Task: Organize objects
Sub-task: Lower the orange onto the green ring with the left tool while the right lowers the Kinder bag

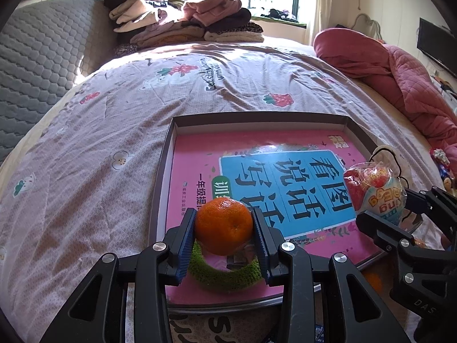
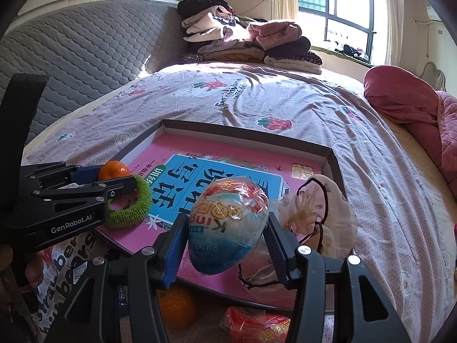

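Over the tray [image 1: 162, 177] on the bed [image 1: 100, 143], the left gripper [image 1: 224, 228] fingers clasp a tangerine [image 1: 223, 225] above a green scrunchie [image 1: 225, 278], while the right gripper [image 2: 228, 228] fingers clasp a wrapped egg [image 2: 228, 225].

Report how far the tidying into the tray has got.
Done: a green scrunchie and a pink drawstring pouch already lie in the tray. In hand: the left gripper holds a tangerine over the tray, the right gripper a wrapped egg toy. Left: another orange and a red packet outside it.
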Motion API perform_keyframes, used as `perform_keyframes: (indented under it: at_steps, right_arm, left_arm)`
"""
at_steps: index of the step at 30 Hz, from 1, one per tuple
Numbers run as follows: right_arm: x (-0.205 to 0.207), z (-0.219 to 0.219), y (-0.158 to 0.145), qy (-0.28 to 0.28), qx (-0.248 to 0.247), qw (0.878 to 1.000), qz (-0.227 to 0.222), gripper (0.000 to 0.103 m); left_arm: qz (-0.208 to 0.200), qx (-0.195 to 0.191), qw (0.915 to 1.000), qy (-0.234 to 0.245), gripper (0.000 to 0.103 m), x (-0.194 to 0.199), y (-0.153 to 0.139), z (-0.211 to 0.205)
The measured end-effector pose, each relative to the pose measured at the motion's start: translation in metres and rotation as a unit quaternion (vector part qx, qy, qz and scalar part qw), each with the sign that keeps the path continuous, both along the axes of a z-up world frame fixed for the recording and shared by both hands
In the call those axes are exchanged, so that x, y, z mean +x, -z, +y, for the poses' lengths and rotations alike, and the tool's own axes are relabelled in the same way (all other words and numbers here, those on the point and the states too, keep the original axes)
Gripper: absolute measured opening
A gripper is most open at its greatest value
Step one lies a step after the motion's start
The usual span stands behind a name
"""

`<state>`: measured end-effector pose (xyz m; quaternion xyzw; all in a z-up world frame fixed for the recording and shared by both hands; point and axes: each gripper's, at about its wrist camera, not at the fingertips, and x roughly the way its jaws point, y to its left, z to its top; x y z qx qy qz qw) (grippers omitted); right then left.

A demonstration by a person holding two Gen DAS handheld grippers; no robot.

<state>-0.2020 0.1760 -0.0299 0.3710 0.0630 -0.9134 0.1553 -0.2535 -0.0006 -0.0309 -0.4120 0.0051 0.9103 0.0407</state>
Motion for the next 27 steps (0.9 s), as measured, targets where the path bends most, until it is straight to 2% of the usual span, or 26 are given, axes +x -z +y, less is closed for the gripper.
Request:
perform_keyframes:
  at_steps: [16, 27]
  right_arm:
    - [-0.003, 0.0, 0.012, 0.01, 0.008, 1.0, -0.021, 0.053]
    - [-0.004, -0.006, 0.018, 0.005, 0.035, 0.999, -0.033, 0.053]
  left_arm:
    - [-0.007, -0.007, 0.9999, 0.001, 0.039, -0.002, 0.008, 0.0]
    - [-0.009, -0.016, 0.9998, 0.005, 0.039, 0.0, 0.011, 0.001]
